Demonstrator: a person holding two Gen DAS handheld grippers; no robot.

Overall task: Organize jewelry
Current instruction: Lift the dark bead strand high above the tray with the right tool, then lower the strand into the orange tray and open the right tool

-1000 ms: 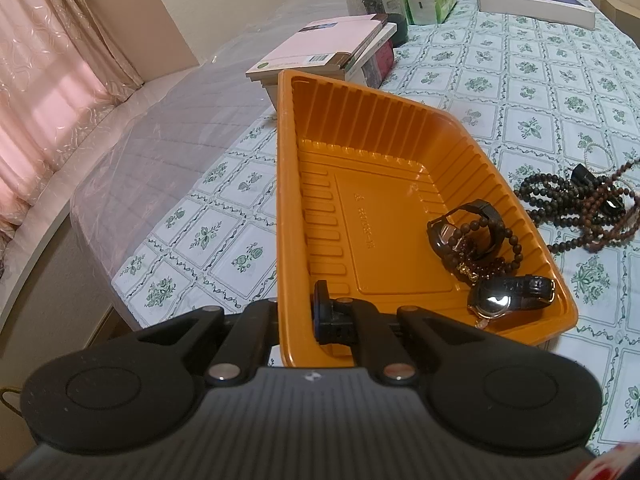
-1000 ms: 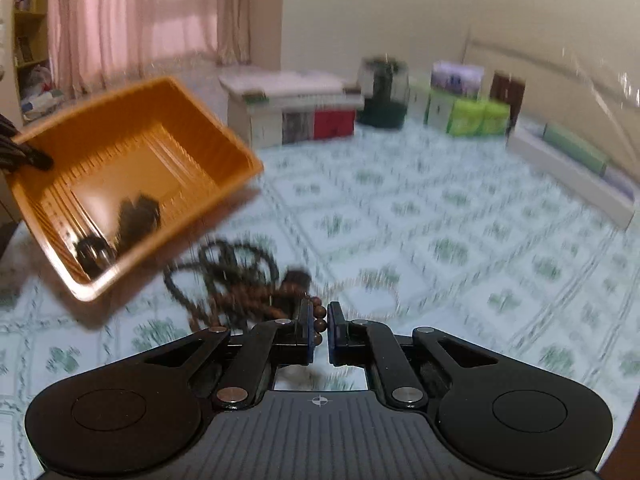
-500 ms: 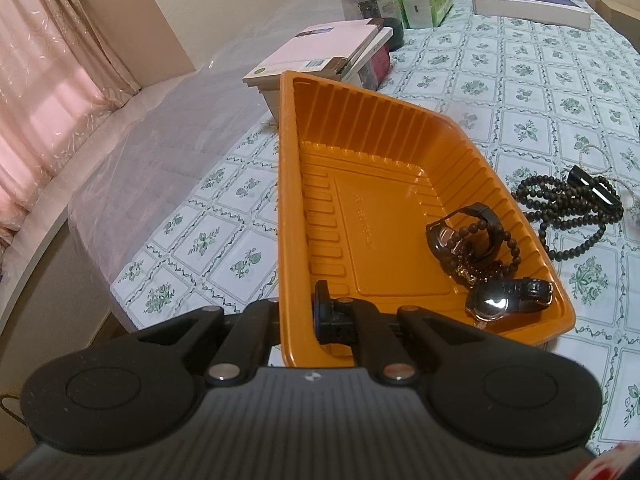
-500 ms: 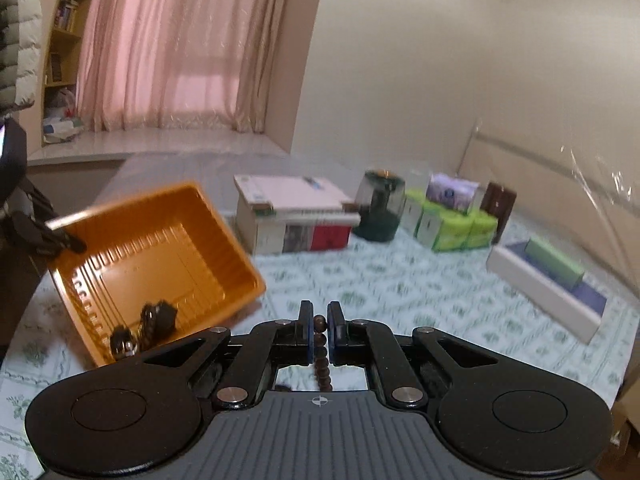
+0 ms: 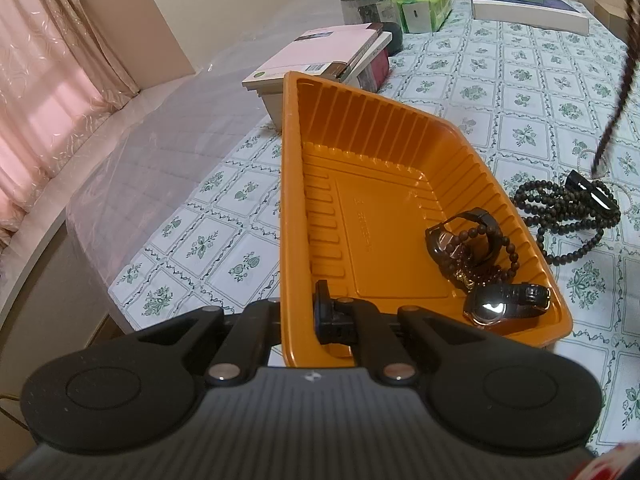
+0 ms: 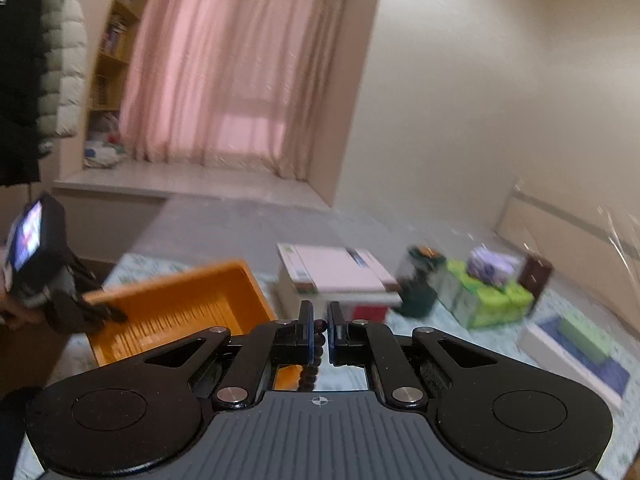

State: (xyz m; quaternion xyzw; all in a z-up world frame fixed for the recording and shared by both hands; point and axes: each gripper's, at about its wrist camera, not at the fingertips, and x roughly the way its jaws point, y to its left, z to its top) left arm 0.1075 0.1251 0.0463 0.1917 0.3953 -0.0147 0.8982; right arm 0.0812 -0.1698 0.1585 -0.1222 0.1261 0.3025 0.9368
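A: While your left gripper pinches the near wall of the orange tray, one jaw inside and one outside, the tray sits tilted above the patterned tablecloth.

B: And your right gripper is clamped on a strand of brown beads; you can see them caught between the blue pads and dangling below.

A: From the left wrist view that strand hangs down the right edge, its lower end just above the cloth.

B: Look inside the tray: a black watch with a beaded bracelet tangled over it, and a second watch in the low corner nearest you.

A: Just beside the tray on the cloth lies a dark bead necklace in coils, with a small black piece resting on top.

B: Farther back you've got a stack of books, a green tissue box and a long flat box.

A: The right wrist view is blurred, but it shows the tray at lower left, your left gripper on its rim.

B: Pink curtains fill the wall behind.
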